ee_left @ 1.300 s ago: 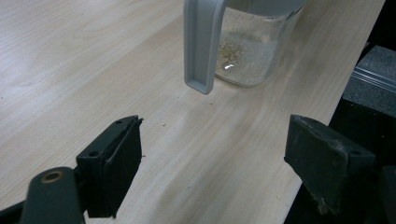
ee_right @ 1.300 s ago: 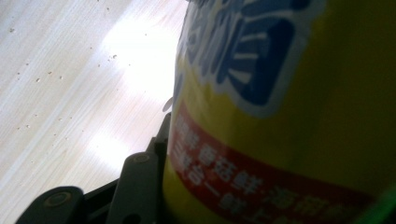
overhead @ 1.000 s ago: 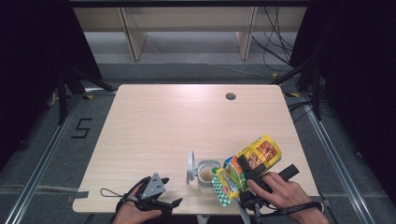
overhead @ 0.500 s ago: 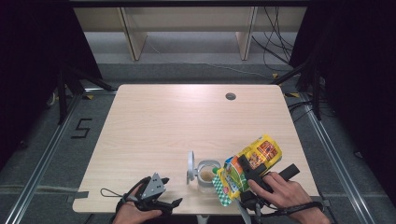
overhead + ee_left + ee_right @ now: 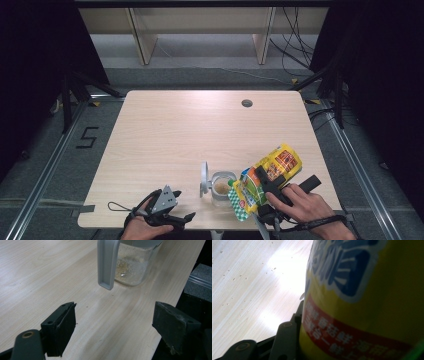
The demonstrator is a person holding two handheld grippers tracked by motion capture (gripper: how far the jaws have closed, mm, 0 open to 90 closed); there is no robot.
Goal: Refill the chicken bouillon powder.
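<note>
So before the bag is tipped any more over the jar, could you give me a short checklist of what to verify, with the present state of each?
1. Right gripper grips the yellow snack bag: ok, jaws closed on it.
2. Bag mouth over the jar: cannot tell; the bag's lower end is beside the rim.
3. Jar open: ok, its grey lid stands hinged up on the left side.
4. Jar upright on the table: ok.
5. Jar has room: ok, only a little brownish granular content at the bottom.
6. Left gripper steadies the jar: not ok, jaws open and apart from it.
</note>
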